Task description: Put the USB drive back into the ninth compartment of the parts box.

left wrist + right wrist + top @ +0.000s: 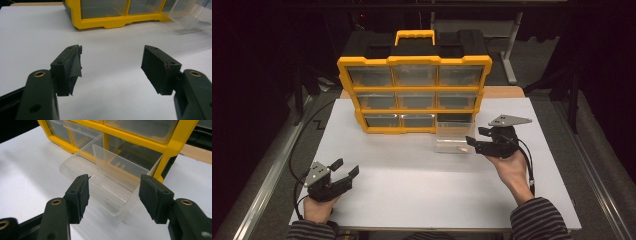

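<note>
Clear plastic drawer point(455, 137) sits on the white table surface point(412, 185), pulled out of the yellow organizer cabinet point(414, 92). It lies directly in front of the cabinet's bottom-right bay, which stands open and dark. In the right gripper view the drawer point(107, 182) rests just off the cabinet front point(172, 147), with an upright clear divider across its interior. A small orange speck shows through the drawer's front wall in the high view; what it is cannot be told.

Right gripper point(476, 140) is held level just to the right of the drawer, on the side away from the cabinet's centre, jaws pointing at the drawer. The jaws stand partly apart. In the right gripper view point(113, 195) the drawer's near corner lies between the two pads, with a visible gap on each side. No pad presses on the plastic; nothing is held.

Left gripper point(344, 170) rests near the front-left part of the table, well apart from the cabinet and the drawer. Its jaws are spread wide. In the left gripper view point(111, 67) only bare table shows between the pads, and the left pad's black covering point(75, 70) hangs loose and frayed. The cabinet's lower edge point(117, 22) lies farther off, ahead of the jaws.
</note>
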Demonstrator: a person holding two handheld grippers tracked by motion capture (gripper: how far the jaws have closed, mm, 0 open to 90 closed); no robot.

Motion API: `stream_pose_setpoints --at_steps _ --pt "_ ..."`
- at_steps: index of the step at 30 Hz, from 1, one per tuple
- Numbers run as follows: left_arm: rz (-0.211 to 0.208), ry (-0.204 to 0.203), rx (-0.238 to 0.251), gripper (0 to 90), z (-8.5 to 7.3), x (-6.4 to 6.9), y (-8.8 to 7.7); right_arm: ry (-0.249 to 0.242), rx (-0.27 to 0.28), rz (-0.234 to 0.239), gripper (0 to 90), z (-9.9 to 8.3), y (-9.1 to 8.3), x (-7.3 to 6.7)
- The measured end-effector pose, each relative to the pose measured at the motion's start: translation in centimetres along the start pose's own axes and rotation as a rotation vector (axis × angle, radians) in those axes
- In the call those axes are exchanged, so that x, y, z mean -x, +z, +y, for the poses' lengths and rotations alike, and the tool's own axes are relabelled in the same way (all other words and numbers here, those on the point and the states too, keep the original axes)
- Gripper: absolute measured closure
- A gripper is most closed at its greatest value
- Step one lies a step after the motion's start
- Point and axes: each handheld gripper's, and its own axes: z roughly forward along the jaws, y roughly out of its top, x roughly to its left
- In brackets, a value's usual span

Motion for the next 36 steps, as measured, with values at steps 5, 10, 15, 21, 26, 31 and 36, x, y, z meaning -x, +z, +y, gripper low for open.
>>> stream_pose_setpoints --at_steps 5,10,15,21,26,31,36 --pt "0.001 0.002 0.001 32.8 0.0 0.0 0.0 -0.003 0.010 -0.002 41.5 -0.4 -0.5 -0.1" --pt "0.000 0.002 0.001 32.8 0.0 0.0 0.0 -0.011 0.023 -0.005 40.5 -1.1 -1.3 -0.2" --pt "0.000 0.003 0.001 32.8 0.0 0.1 0.0 -0.014 0.038 -0.011 39.3 -1.7 -2.0 -0.1" --pt "0.003 0.003 0.002 32.8 0.0 0.1 0.0 -0.022 0.050 -0.017 37.9 -2.7 -2.8 -0.1" --pt "0.004 0.003 0.001 32.8 0.0 0.1 0.0 -0.015 0.064 -0.021 36.6 -3.4 -3.2 -0.1" --pt "0.004 0.003 -0.001 32.8 0.0 0.1 0.0 -0.012 0.089 -0.021 35.3 -4.4 -4.2 -0.2" --pt "0.003 0.001 0.001 32.8 0.0 0.1 0.0 -0.006 0.108 -0.021 34.6 -5.2 -4.9 -0.4"
